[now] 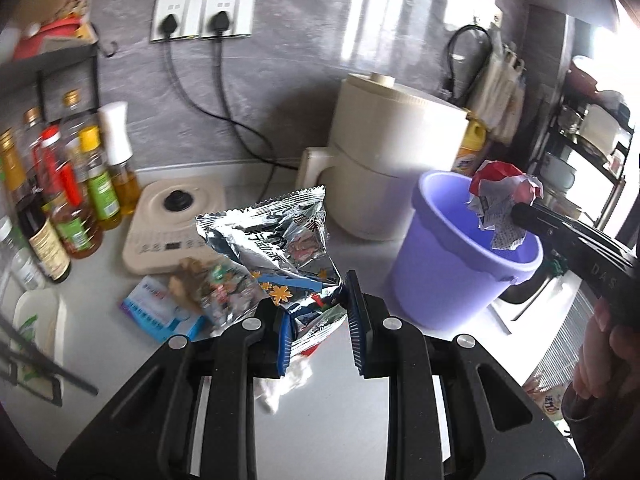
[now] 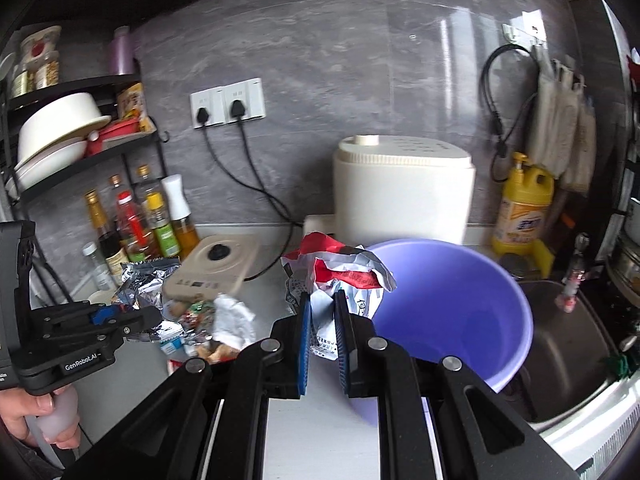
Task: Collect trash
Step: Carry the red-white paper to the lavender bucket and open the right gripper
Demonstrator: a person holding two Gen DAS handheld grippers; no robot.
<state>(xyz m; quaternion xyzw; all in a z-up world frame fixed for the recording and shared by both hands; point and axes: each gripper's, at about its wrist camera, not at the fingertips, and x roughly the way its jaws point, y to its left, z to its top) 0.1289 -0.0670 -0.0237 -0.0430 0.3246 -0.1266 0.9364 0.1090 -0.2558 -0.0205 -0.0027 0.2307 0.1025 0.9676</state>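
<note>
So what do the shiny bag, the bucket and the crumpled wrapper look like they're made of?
Shiny bag: probably metallised plastic film, with mirror-bright creases and a serrated top edge.
Bucket: likely moulded plastic, smooth lilac with a soft sheen.
Crumpled wrapper: seemingly printed paper, matte with sharp folds.

A grey stone-look wall (image 2: 340, 80) backed the white counter (image 1: 320, 380). Daylight glared at the right, over a black rack (image 1: 592, 128).
</note>
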